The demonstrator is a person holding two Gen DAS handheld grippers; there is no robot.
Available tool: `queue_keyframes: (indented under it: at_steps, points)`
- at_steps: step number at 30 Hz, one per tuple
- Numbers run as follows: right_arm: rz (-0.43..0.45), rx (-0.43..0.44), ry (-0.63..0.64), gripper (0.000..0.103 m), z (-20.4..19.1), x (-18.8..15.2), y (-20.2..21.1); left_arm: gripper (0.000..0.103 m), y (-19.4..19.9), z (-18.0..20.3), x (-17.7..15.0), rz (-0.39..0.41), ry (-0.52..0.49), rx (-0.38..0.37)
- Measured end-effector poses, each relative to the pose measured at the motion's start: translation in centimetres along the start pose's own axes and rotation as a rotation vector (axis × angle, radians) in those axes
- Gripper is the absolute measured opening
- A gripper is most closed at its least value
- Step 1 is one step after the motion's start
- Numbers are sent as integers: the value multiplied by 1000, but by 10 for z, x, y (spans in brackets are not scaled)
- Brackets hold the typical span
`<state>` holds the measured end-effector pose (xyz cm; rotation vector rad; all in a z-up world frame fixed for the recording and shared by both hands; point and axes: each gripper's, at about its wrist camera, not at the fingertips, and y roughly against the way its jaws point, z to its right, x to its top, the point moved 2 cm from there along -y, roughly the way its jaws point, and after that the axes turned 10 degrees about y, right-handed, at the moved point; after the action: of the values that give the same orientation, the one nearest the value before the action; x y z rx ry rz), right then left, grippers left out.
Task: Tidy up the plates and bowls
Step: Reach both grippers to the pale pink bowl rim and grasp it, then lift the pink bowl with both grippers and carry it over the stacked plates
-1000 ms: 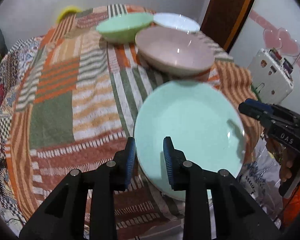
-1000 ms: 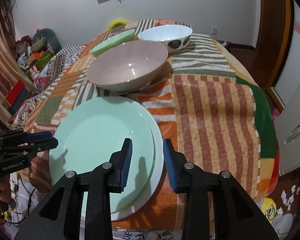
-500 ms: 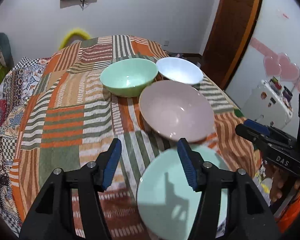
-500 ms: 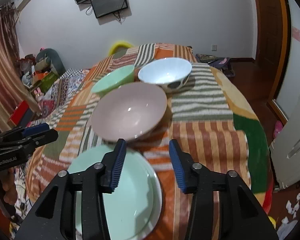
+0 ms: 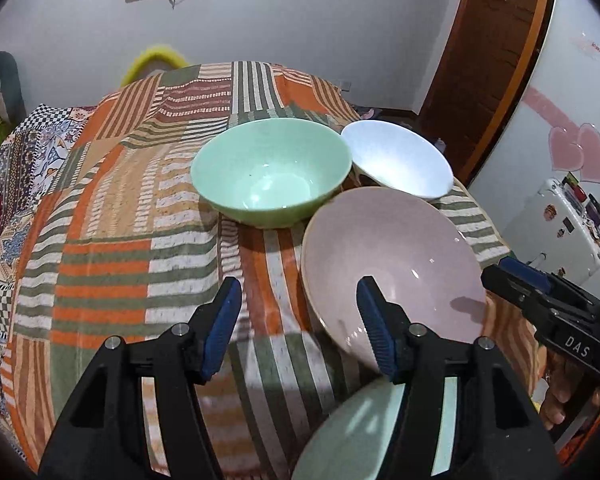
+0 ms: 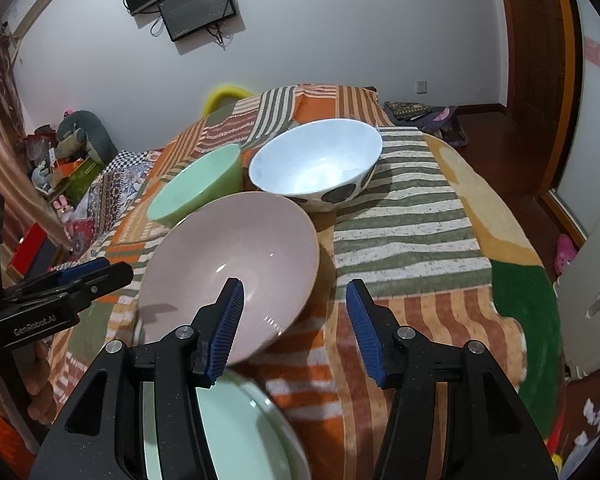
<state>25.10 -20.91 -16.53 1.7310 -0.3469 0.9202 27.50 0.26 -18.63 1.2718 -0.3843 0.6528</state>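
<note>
A pink bowl (image 5: 388, 264) (image 6: 228, 264) sits nearest on the table, tilted. Behind it stand a green bowl (image 5: 268, 172) (image 6: 196, 188) and a white bowl with dark spots (image 5: 396, 160) (image 6: 316, 168). A green plate (image 5: 360, 432) (image 6: 236, 432) lies on a white plate (image 6: 288, 440) at the near edge, under both grippers. My left gripper (image 5: 298, 304) hangs open just left of the pink bowl's near rim, gripping nothing. My right gripper (image 6: 294, 304) hovers over that bowl's right rim. Its jaws are opening and nothing is pressed between them.
A striped patchwork cloth (image 5: 112, 240) covers the round table. A wooden door (image 5: 496, 40) and a white appliance (image 5: 560, 224) stand to the right. A yellow chair back (image 6: 224, 94) shows behind the table. Clutter (image 6: 68, 160) lines the left wall.
Both grippers have moved forward off the stacked plates toward the bowls, and their jaws have spread wider. The plates have slid to the bottom edge of each view.
</note>
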Motion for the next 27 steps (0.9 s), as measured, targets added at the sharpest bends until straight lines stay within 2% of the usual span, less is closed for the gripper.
queue_keyframes:
  at_steps: [5,10,12,13,15,17,18,20,27]
  points:
    - [-11,3,-8,50,3,1,-13,58,-19,2,5,-13,-10,-11]
    - [-17,21,-9,49,4,1,-19,44,-33,1,7,-39,-13,-22]
    - [-24,29,-6,36,4,2,-23,34,-37,0,7,-47,-1,-27]
    - [-30,34,-5,33,4,2,-25,33,-39,-1,7,-52,4,-31]
    - [-35,42,-12,27,4,1,-27,24,-42,-3,6,-66,16,-48]
    - [-49,52,-25,19,5,-1,-29,17,-46,-4,6,-95,32,-95]
    - [-62,60,-36,15,7,-1,-32,17,-47,-4,5,-108,44,-121]
    - [-65,67,-50,14,8,-2,-31,17,-45,-3,4,-104,36,-121]
    - [-67,74,-61,14,9,0,-24,17,-37,1,2,-119,34,-111]
